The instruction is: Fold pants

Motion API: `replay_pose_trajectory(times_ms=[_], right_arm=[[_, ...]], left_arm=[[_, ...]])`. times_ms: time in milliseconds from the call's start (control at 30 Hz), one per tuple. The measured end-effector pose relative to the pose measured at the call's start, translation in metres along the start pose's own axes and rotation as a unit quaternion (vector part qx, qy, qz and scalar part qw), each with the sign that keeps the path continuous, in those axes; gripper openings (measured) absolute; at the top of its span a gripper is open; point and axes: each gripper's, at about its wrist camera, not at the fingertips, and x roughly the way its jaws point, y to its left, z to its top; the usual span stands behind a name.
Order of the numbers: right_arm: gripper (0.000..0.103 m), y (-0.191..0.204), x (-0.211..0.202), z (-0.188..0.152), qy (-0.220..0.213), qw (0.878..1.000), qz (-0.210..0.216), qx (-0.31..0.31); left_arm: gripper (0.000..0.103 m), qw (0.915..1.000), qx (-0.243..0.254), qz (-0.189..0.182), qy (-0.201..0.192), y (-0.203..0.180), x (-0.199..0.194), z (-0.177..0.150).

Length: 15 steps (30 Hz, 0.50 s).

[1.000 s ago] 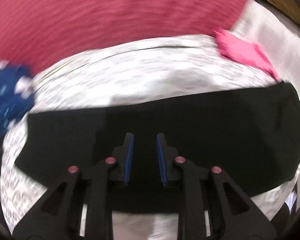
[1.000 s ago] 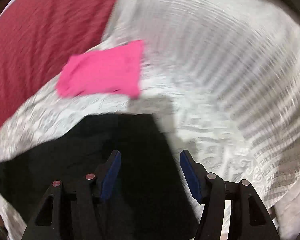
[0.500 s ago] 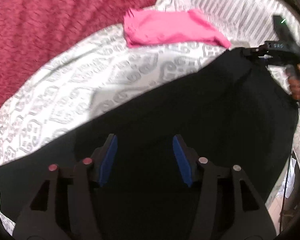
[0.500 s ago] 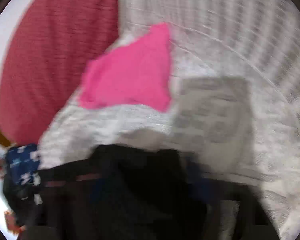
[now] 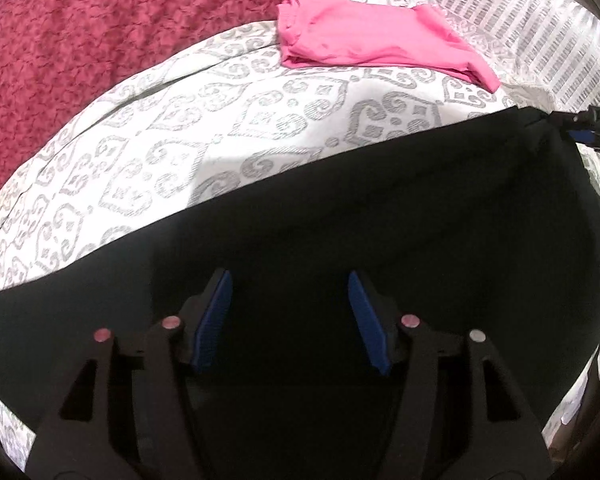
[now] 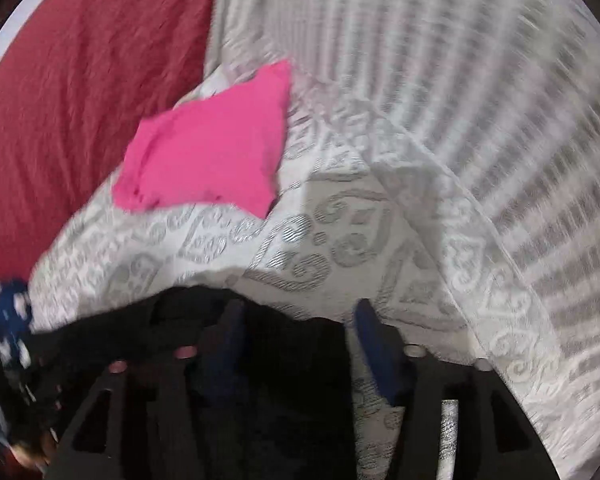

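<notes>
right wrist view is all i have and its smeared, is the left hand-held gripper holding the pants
Observer: No. The left hand-held gripper is open over the black pants, with nothing pinched between its fingers.
Operator: where on the pants is my right one
Observer: The left wrist view shows the right hand-held gripper at the pants' far corner, by the right edge of that view.
Operator: are the pants bunched up
Observer: No. In that view they lie spread flat on the patterned cover, and their far edge is straight.
</notes>
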Motion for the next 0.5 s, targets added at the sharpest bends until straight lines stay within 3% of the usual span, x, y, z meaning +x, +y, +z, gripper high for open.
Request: replay_pose_trajectory(times_ms=[167,300,400,500], right_arm=[[0.066,0.001,-0.052,-0.018,-0.063,0.994,-0.083,-0.028],[0.068,0.014,-0.074,-0.061,-0.025,0.995,-0.034,-0.091],[0.07,0.016,-0.047,-0.096,0.042,0.986,-0.096,-0.126],[0.068,0.001,-0.05,-0.104,0.009,0.991,-0.082,-0.105]], left_arm=[[0.062,0.9997,-0.016,0.008,-0.015,0.025,-0.032,-0.02],[0.062,0.999,-0.037,-0.015,-0.023,0.04,-0.051,-0.044],[0.062,0.9997,-0.022,-0.004,0.0,0.034,-0.04,-0.056],[0.064,0.9996,-0.005,0.026,0.007,0.026,-0.027,-0.061]])
